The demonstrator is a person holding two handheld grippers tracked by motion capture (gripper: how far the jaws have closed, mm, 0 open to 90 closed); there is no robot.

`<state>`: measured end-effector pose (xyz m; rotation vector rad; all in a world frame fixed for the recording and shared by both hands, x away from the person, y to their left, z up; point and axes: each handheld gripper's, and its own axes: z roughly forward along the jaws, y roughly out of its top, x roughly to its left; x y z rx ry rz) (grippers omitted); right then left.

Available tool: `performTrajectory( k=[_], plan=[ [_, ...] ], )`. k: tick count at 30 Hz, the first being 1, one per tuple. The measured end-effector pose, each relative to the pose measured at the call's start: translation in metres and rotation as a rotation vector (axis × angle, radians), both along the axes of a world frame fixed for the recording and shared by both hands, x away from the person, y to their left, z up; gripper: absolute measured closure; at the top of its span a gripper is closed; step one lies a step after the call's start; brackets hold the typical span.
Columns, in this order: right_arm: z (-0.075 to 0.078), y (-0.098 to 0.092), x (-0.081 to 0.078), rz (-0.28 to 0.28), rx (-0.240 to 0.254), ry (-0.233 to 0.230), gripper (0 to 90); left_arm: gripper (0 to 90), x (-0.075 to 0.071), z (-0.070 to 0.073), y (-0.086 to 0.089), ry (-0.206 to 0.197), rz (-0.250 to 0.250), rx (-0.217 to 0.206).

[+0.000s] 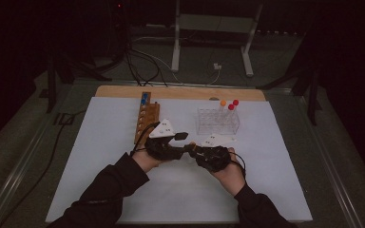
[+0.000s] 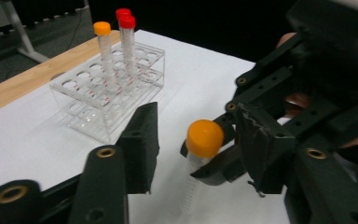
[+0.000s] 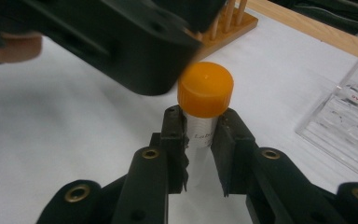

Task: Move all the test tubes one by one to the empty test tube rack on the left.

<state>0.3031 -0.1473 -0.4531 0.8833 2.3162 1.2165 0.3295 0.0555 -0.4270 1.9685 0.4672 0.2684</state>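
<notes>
Right gripper (image 3: 199,135) pinches an orange-capped tube (image 3: 204,100) just below its cap, above the white sheet (image 1: 100,156). Left gripper (image 2: 198,140) part-spread – jaws flank the cap, not touching. Clear rack (image 1: 217,121) beyond – dark room.

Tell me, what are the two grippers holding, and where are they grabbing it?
The right gripper clamps the orange-capped tube on its clear body just below the cap. The left gripper has its jaws around the cap, not yet pressing.
</notes>
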Motion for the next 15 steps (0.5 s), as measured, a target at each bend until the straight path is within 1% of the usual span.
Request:
performTrajectory(
  k=[6, 7, 11, 15],
  plan=[
    [0.002, -0.002, 0.000, -0.002, 0.007, -0.001, 74.4, 59.8, 0.003, -0.005, -0.007, 0.000, -0.013, 0.026],
    [0.002, -0.002, 0.000, -0.002, 0.006, -0.002, 74.5, 60.7, 0.004, -0.006, -0.008, 0.006, -0.020, 0.025],
    [0.001, -0.002, 0.000, -0.003, 0.007, -0.002, 74.4, 69.9, 0.003, -0.006, -0.011, 0.004, -0.033, 0.029],
    [0.002, -0.002, 0.001, -0.008, 0.010, -0.001, 74.4, 71.2, 0.003, -0.006, -0.012, -0.003, -0.033, 0.034]
  ],
)
